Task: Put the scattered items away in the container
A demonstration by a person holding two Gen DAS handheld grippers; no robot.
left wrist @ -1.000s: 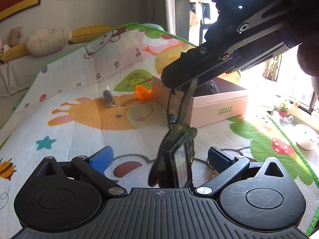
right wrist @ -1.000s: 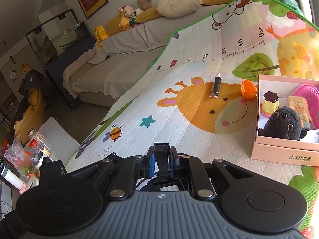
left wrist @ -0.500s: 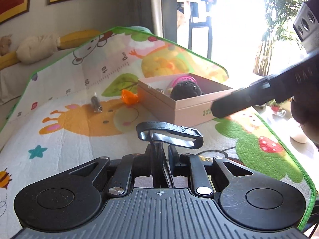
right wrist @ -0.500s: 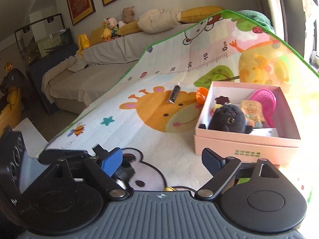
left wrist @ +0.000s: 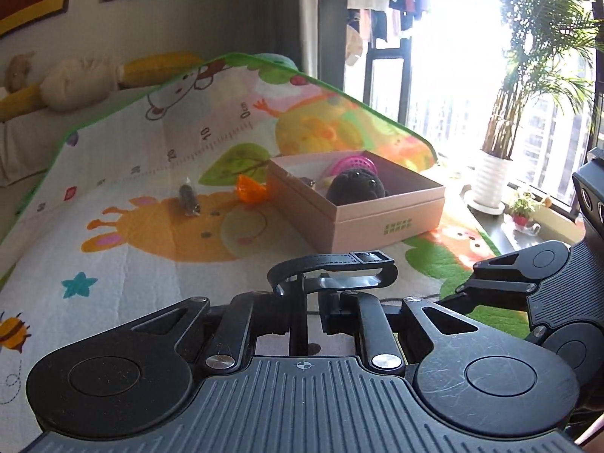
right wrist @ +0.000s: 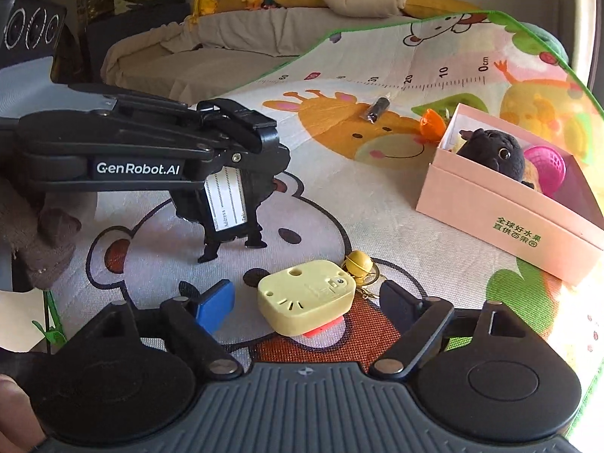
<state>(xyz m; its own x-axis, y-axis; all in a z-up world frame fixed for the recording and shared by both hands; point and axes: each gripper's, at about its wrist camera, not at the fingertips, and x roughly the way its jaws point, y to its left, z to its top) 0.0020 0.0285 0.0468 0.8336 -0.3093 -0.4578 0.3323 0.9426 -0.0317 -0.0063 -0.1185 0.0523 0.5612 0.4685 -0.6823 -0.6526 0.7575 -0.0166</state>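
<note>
My left gripper is shut on a black luggage tag with a strap loop, held above the play mat. My right gripper is open, its fingers on either side of a pale yellow keychain toy lying on the mat. The pink box stands further away and holds a black plush and a pink ball. An orange toy lies beside the box, and a small dark tube lies further left.
The colourful play mat covers the floor. A sofa with plush toys stands behind it. A window with potted plants is on the right, past the mat's edge.
The right gripper handed the luggage tag to the left gripper, which closed on it. The right gripper opened and dropped to the yellow keychain toy.
</note>
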